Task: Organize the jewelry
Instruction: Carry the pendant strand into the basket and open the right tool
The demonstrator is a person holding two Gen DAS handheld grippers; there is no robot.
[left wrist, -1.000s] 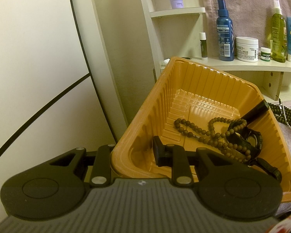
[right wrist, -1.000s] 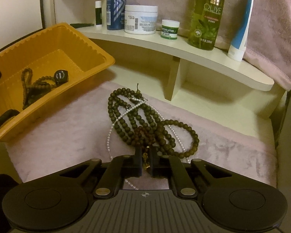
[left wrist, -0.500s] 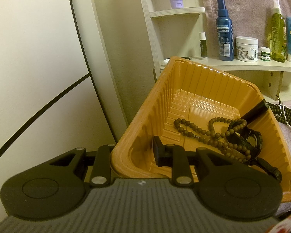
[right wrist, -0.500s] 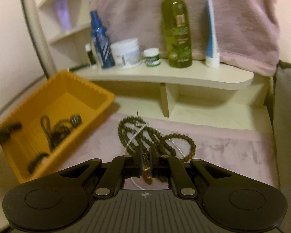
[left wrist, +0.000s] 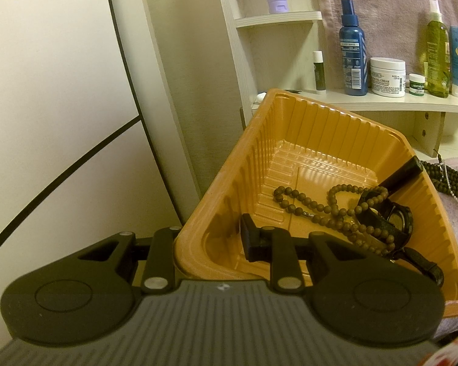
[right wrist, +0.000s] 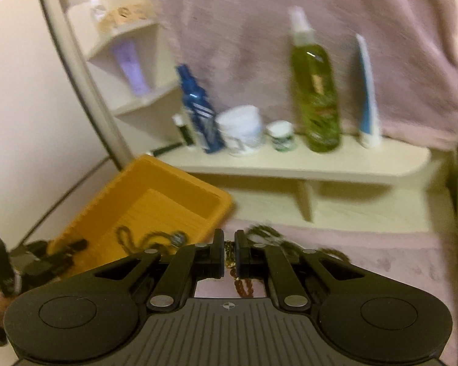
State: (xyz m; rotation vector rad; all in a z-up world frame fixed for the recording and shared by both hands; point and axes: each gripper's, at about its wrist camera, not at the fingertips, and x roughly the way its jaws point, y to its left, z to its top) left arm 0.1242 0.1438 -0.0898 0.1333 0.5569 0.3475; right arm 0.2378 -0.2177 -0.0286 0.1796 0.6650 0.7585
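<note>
An orange plastic tray (left wrist: 329, 128) is tilted up at its near corner, and my left gripper (left wrist: 210, 241) is shut on that corner's rim. In the tray lie a brown bead string (left wrist: 323, 210) and a black watch (left wrist: 394, 216). The tray also shows in the right wrist view (right wrist: 155, 195), blurred. My right gripper (right wrist: 229, 253) is shut on a thin gold and amber chain (right wrist: 242, 286) that hangs below the fingers, lifted above the pink cloth (right wrist: 381, 262). A pile of dark bead necklaces (right wrist: 268, 231) lies on the cloth behind it.
A cream shelf (right wrist: 305, 164) behind holds a blue bottle (right wrist: 198, 109), a white jar (right wrist: 241, 131), a small jar (right wrist: 281, 132), a green bottle (right wrist: 316, 91) and a tube (right wrist: 366, 91). A pink towel (right wrist: 290, 30) hangs behind. A white wall panel (left wrist: 61, 91) is left.
My right gripper has risen from the cloth with the chain in it and its view has tilted up, now blurred by motion. The left gripper and tray have not moved.
</note>
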